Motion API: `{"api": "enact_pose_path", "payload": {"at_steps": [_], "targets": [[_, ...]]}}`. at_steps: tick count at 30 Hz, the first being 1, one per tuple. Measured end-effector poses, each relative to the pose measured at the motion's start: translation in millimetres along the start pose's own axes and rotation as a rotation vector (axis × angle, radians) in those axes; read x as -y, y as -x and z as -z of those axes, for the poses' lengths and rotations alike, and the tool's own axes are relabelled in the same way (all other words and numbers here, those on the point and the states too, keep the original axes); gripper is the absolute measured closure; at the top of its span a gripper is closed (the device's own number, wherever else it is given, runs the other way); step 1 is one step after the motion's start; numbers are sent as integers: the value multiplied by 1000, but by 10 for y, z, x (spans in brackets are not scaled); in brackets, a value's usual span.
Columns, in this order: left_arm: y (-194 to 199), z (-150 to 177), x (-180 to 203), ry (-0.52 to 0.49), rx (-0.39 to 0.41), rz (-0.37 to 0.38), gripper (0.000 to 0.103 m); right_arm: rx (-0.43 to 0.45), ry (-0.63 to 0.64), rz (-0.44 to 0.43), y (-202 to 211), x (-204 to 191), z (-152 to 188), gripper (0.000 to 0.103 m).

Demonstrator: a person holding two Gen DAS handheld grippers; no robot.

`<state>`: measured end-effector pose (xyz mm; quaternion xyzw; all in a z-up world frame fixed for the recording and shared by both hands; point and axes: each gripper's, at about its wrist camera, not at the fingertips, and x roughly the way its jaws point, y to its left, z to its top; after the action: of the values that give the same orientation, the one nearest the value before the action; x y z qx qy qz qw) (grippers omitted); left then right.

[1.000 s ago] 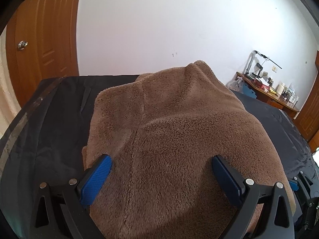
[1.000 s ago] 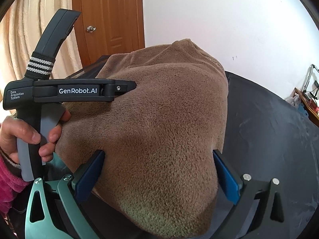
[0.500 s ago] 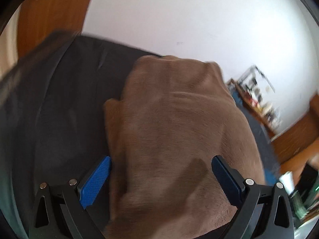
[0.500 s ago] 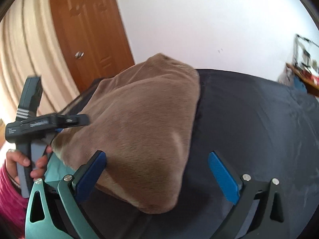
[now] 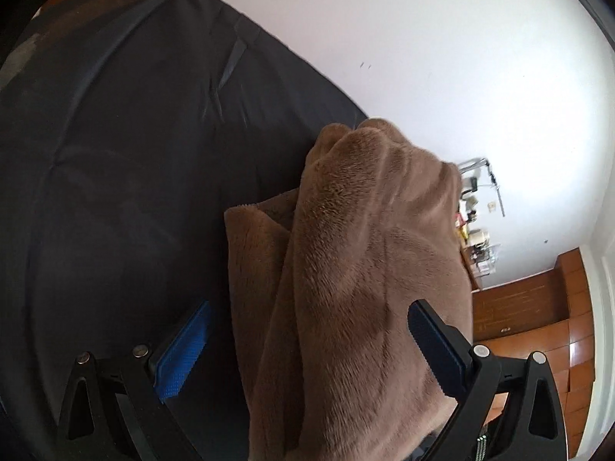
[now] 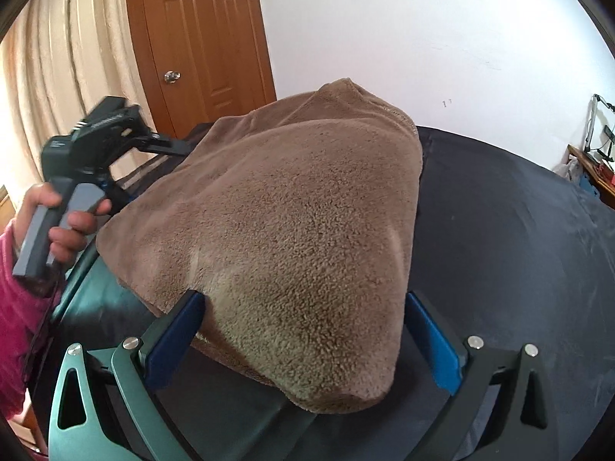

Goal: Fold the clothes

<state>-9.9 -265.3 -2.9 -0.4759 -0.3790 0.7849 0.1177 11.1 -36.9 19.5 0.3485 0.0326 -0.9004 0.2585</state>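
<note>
Step in hand, as I read it: mid-fold on the thick brown fleece garment [image 6: 292, 230]; it lies bunched on the dark blue-black sheet-covered bed surface [image 5: 115, 176], near edge draped over both tools

Left gripper [image 5: 307, 349]: blue-padded jaws wide apart; fleece runs up between them and over the right-hand pad; nothing pinched that I can see; camera rolled hard, so the white wall [image 5: 423, 57] and the wooden floor [image 5: 538, 326] sit tilted in its view

Right gripper [image 6: 311, 342]: jaws also spread; a rounded corner of the fleece fills the gap and touches both pads, overhanging toward the camera; not clamped on it. The person's left hand [image 6: 65, 219], magenta sleeve, holds the other tool's grey handle at the garment's left edge in the right wrist view

Orientation: long axis runs away from the right camera toward the wall; the narrow end, possibly a collar or hood, points at the wall, near the wooden panelled door [image 6: 200, 46]; broad end faces the grippers. In the left view the cloth stands as a steep ridge; whether it is lifted or just heaped I cannot tell from there

Next move, my guess: each gripper needs to close on an edge or corner layer, then carry it over toward the far end, keeping both sides level so the fold lands square
</note>
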Motion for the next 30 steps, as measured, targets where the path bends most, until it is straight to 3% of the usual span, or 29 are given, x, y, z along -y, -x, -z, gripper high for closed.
{"api": "enact_pose_path", "payload": {"at_steps": [3, 8, 10, 17, 22, 25, 30], "targets": [[-79, -41, 52, -34, -27, 11, 1, -6, -16, -15, -7, 33, 9, 0], [-267, -77, 147, -84, -131, 110, 1, -16, -33, -28, -14, 56, 22, 0], [-308, -64, 203, -124, -159, 117, 1, -20, -42, -32, -21, 67, 26, 0], [-301, -41, 125, -128, -174, 193, 1, -21, -76, -61, 8, 92, 37, 0], [-292, 3, 159, -176, -169, 180, 1, 54, -188, -181, 245, 289, -78, 0], [-285, 5, 154, -186, -169, 182, 1, 61, -322, -249, 282, 582, -213, 0], [-248, -30, 153, -204, -158, 180, 1, -10, -460, -280, 32, 988, -456, 0]]}}
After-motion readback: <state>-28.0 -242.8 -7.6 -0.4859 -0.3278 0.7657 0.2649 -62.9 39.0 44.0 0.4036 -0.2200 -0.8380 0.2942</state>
